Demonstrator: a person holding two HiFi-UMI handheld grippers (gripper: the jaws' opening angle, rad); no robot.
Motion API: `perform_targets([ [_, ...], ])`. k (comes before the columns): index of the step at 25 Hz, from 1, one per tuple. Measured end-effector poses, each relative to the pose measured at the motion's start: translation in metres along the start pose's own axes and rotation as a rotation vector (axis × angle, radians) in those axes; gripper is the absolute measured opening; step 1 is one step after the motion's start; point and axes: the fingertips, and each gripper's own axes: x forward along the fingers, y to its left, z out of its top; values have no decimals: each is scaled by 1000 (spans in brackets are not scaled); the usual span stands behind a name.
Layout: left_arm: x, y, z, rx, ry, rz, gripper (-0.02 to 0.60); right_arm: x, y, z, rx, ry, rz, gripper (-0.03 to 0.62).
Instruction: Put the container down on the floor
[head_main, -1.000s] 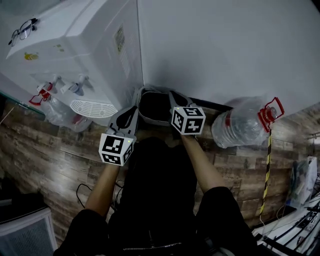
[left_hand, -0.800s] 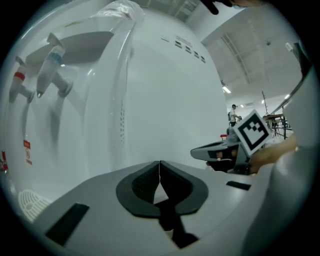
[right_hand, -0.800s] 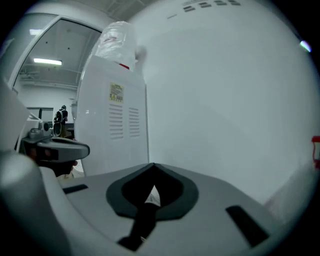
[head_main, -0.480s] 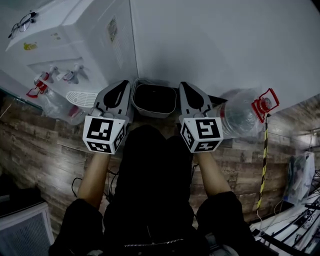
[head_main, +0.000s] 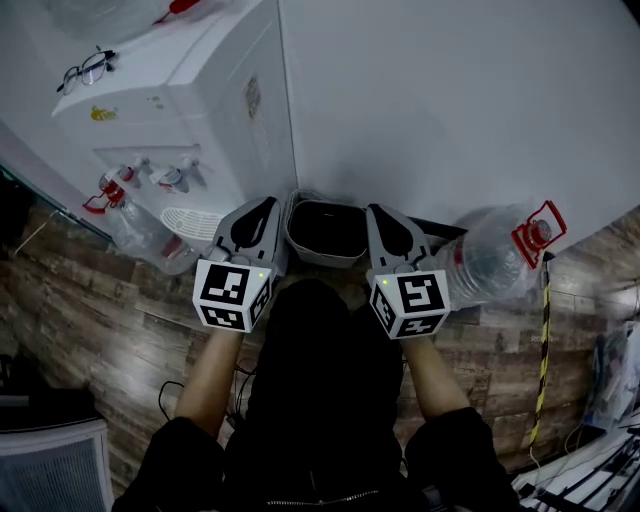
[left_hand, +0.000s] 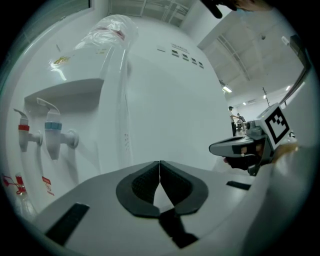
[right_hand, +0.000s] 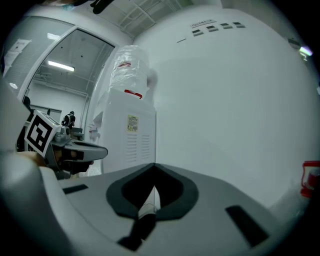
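Observation:
The container (head_main: 322, 256), a small grey bin with a dark inside, stands on the wooden floor against the white wall, just right of the water dispenser. My left gripper (head_main: 268, 206) hovers at its left side and my right gripper (head_main: 381, 213) at its right side, both pointing at the wall. From the head view I cannot tell if either touches the rim. The left gripper (left_hand: 159, 167) is shut, tips together, with nothing between them. The right gripper (right_hand: 153, 172) is shut too; a thin pale sliver shows in its gap. The container is hidden in both gripper views.
The white water dispenser (head_main: 190, 110) has glasses (head_main: 85, 70) on top. A large clear water bottle (head_main: 495, 255) with a red cap lies at the right. Another bottle (head_main: 140, 232) lies under the taps. Yellow-black tape (head_main: 543, 350) and cables run along the right floor.
A second ago the grippers sat low and uneven at the container; they then rose toward the camera and now stand level on either side. The container has stayed by the wall corner.

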Motion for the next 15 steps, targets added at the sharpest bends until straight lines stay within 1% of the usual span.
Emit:
perform_targets([
  [6, 4, -8, -12, -4, 26, -21, 15, 3, 6, -16, 13, 26, 0, 9],
  [15, 6, -7, -24, -14, 40, -25, 15, 6, 5, -22, 6, 38, 5, 9],
])
